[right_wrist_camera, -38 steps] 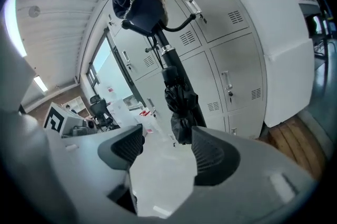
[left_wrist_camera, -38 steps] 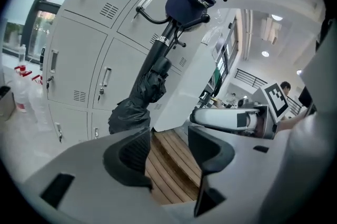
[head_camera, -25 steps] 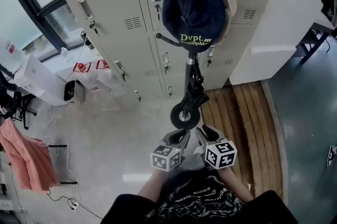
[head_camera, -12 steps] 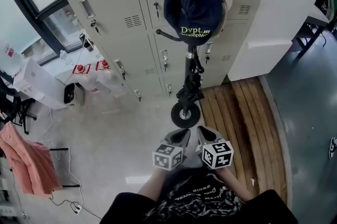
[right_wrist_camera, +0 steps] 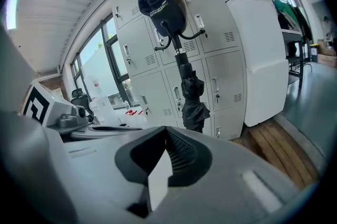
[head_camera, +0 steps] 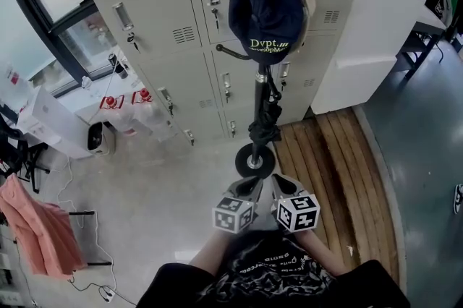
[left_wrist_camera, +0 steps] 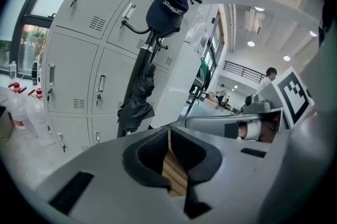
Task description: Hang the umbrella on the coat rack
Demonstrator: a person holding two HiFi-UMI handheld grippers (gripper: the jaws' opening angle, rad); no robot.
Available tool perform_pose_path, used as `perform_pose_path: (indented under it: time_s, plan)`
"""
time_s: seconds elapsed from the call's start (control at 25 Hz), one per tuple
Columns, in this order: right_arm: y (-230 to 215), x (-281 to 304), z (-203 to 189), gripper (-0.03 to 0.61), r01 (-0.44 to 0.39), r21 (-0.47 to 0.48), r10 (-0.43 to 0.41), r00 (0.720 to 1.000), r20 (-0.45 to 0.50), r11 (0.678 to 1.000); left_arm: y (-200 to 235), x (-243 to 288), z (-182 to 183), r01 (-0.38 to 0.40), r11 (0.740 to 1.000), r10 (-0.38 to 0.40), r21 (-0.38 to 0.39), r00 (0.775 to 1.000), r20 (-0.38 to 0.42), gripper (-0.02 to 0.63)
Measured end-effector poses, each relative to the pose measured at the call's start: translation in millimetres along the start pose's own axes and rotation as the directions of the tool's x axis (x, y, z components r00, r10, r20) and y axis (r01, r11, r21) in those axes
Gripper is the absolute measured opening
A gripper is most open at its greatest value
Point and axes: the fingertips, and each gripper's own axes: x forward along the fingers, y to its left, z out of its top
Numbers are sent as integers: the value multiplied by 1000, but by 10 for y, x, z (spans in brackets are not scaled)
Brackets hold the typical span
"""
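A black coat rack [head_camera: 260,86] stands before grey lockers, its round base [head_camera: 254,160] on the floor. A navy cap [head_camera: 268,3] hangs from its top hooks. The folded black umbrella [head_camera: 265,115] hangs down along the pole, also seen as the umbrella [left_wrist_camera: 137,102] and the umbrella [right_wrist_camera: 194,102] in the gripper views. My left gripper [head_camera: 247,188] and right gripper [head_camera: 286,186] sit side by side close to my body, short of the base and apart from the umbrella. Both left gripper [left_wrist_camera: 168,131] and right gripper [right_wrist_camera: 165,131] are shut with nothing between the jaws.
Grey lockers [head_camera: 166,24] stand behind the rack and a white cabinet [head_camera: 376,32] to the right. Wooden planks [head_camera: 329,162] cover the floor at right. At left are bottles [head_camera: 123,103], a white box [head_camera: 54,122], cables and a pink cloth [head_camera: 32,227].
The right gripper's jaws have drawn together. Both grippers stay near my body; the view has tilted slightly, and the umbrella keeps hanging on the rack.
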Motion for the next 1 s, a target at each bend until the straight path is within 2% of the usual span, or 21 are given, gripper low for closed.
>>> perform_pose_path:
  time_s: [0.28,0.48,0.68,1.0]
  plan:
    - [29,9,19,3,16,-28,-16,1000,5,999,66,-20,-1,-8,1000,8,8,1000,-11,25]
    - [139,38,22,5,8,-120,-8,1000,-3,993,112,-26,32,-7,1000,7,7,1000,2,25]
    - [132,65,54,3,13,-125,-13,1000,3,992,209,-56,63,-25,1000,25,-1,1000,19,25]
    - [200,103,61,3,17,-169,-16,1000,7,985,238,-66,83,-14,999,13,32,1000,21,25]
